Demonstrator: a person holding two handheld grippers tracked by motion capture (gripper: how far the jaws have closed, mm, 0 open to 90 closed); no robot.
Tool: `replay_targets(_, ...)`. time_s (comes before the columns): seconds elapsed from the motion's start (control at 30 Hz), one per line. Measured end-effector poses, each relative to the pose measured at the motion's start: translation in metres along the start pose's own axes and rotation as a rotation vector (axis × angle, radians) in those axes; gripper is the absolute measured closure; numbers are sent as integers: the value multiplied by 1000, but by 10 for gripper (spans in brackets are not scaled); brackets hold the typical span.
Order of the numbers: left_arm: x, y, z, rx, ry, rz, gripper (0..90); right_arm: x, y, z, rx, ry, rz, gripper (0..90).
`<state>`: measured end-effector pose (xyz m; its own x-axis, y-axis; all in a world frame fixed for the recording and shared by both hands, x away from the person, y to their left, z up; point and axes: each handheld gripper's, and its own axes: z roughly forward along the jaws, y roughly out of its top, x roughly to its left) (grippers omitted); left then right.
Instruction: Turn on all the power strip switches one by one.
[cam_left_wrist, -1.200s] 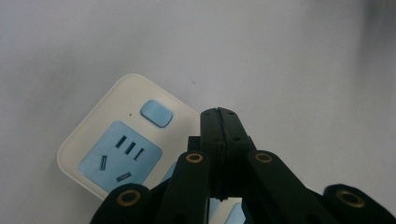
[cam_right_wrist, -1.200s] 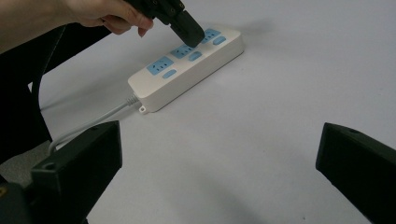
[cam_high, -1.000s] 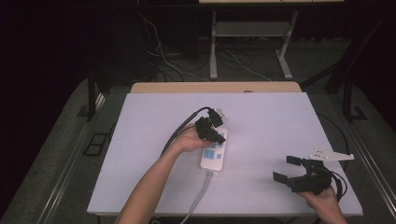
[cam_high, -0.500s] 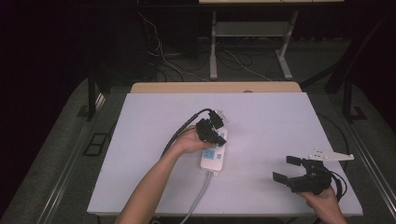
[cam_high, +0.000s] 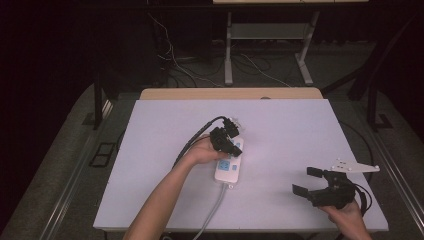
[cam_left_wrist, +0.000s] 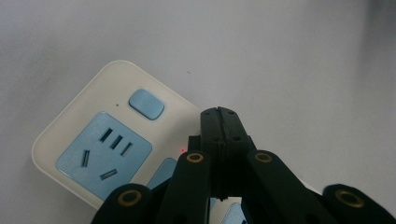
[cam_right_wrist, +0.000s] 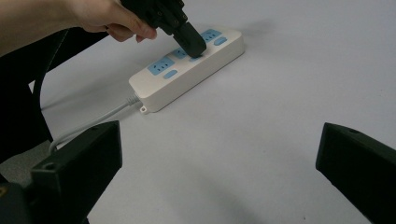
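Note:
A white power strip (cam_high: 229, 169) with blue sockets and blue switches lies near the middle of the table, its cord end towards the person. My left gripper (cam_high: 226, 141) is shut with nothing between its jaws. Its tip comes down on the strip's top. In the left gripper view the closed jaws (cam_left_wrist: 219, 119) stand over the strip (cam_left_wrist: 88, 144), just beside a blue switch (cam_left_wrist: 146, 103) and a small red light (cam_left_wrist: 181, 150). The right gripper view shows that tip (cam_right_wrist: 192, 45) touching the strip (cam_right_wrist: 161, 86) between sockets. My right gripper (cam_high: 306, 181) is open near the front right corner, away from the strip.
The strip's grey cord (cam_high: 212, 210) runs off the front edge of the white table (cam_high: 290, 130). The left gripper's black cable (cam_high: 192, 142) trails to the left. Behind the table are a wooden edge (cam_high: 225, 94), floor cables and metal frame legs.

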<state>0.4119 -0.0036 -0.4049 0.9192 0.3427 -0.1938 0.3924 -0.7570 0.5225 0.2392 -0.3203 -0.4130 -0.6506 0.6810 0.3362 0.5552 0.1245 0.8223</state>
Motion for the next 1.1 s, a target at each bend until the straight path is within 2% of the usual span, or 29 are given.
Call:
replay_targets(0.37,1,-1,1,-2,-3,-4,900,0,0,-1,-4,-3,-2,3)
replay_targets(0.57,2,-5,2,-29,-15,-21,900,0,0,-2,-7,-4,1,3)
replay_targets(0.8,0,-4,1,-24,3,-17,899,-1,0,-1,-5,-5,1,3)
replay_targets(1.0,2,-9,1,-61,-12,-34,898,-2,0,-2,-9,-7,5,3)
replay_targets(1.1,2,-11,-2,-67,0,-33,896,-2,0,-2,-10,-9,6,3)
